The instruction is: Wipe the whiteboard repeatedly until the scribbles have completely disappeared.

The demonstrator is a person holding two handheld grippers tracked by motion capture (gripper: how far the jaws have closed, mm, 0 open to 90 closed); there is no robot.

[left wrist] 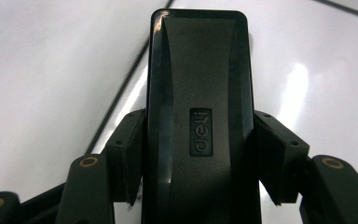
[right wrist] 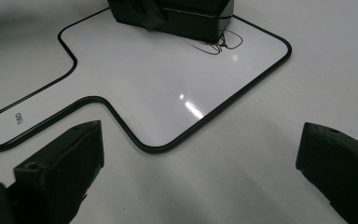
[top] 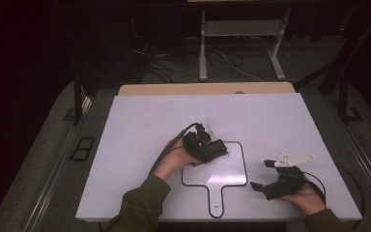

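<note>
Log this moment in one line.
left gripper: shut on eraser | eraser on whiteboard scribble | right gripper: open, idle

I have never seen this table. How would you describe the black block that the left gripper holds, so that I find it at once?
On the white table lies a small paddle-shaped whiteboard with a thin black rim and a short handle. At its far left corner the left gripper clamps a black eraser above some dark scribbles. Its flat rectangular back, stamped "deli", sets it apart from the grippers.

"deli" marks eraser (left wrist: 199,116) (and whiteboard (right wrist: 17,119) handle).
</note>
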